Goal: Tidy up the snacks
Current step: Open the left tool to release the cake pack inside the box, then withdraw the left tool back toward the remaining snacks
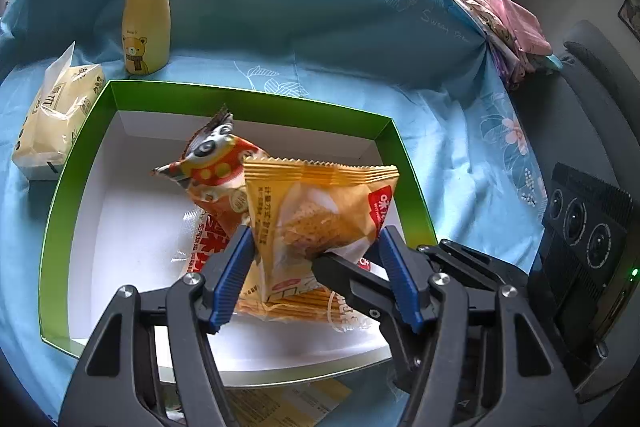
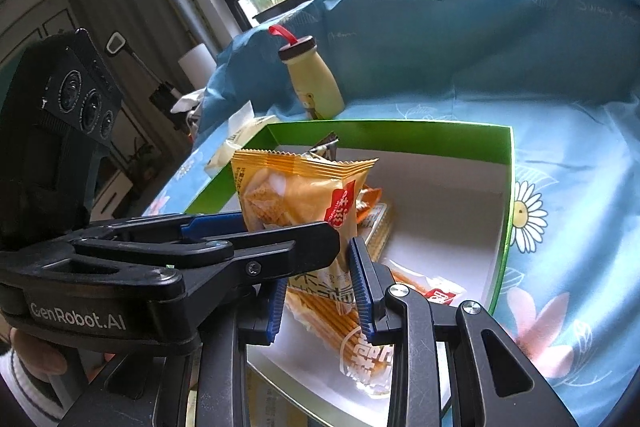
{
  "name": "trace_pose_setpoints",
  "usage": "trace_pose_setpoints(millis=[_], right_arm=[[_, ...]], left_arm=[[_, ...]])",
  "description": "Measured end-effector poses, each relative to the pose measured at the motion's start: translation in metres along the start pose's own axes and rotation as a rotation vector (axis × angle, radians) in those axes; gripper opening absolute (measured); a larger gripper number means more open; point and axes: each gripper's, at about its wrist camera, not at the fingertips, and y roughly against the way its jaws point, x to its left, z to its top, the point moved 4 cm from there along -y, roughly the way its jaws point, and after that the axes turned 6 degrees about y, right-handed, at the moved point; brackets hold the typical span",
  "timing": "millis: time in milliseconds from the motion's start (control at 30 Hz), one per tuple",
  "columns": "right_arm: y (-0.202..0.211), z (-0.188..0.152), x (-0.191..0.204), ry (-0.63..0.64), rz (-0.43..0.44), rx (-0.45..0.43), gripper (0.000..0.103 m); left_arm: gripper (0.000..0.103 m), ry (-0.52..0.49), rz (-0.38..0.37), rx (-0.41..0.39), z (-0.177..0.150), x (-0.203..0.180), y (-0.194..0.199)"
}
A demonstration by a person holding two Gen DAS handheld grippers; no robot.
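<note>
While both hand-held grippers (image 1: 314,247) (image 2: 320,291) clamp the orange packet (image 1: 320,211), it overhangs the green box (image 1: 80,163)

The yellow leaflet (image 1: 288,403) at 6 o'clock is cut off by the frame edge and covered by gripper arms; its print is unreadable.

Orange snack pkt (image 1: 320,211), green/white box (image 1: 248,99), blue floral cloth (image 1: 460,147).
</note>
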Motion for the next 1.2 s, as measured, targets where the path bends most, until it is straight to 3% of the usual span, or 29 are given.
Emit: trace_pose_setpoints(millis=[500,733,767,833,933,1033,1133,1200], right_arm=[[-0.001,-0.003,-0.001,-0.013,-0.001,0.026,0.033],[0.0,-0.003,0.0,-0.021,-0.012,0.04,0.034],[0.001,-0.004,0.0,-0.02,-0.016,0.041,0.035],[0.004,-0.004,0.001,-0.018,-0.023,0.04,0.039],[0.013,-0.007,0.0,-0.016,-0.059,0.03,0.052],[0.027,-0.012,0.0,-0.025,-0.066,0.006,0.053],[0.044,-0.019,0.001,-0.031,-0.069,-0.015,0.053],[0.055,-0.025,0.003,-0.028,-0.074,-0.024,0.054]], left_arm=[[0.067,0.007,0.027,0.01,0.001,0.001,-0.005],[0.081,0.009,0.052,0.012,-0.002,0.002,-0.006],[0.087,0.009,0.067,0.009,-0.002,0.002,-0.005],[0.087,0.002,0.086,-0.006,-0.003,0.003,-0.001],[0.087,-0.007,0.099,-0.022,-0.004,0.003,0.007],[0.088,-0.026,0.112,-0.054,-0.009,0.001,0.02],[0.101,-0.049,0.126,-0.076,-0.019,0.0,0.035],[0.102,-0.064,0.139,-0.093,-0.025,-0.002,0.044]])
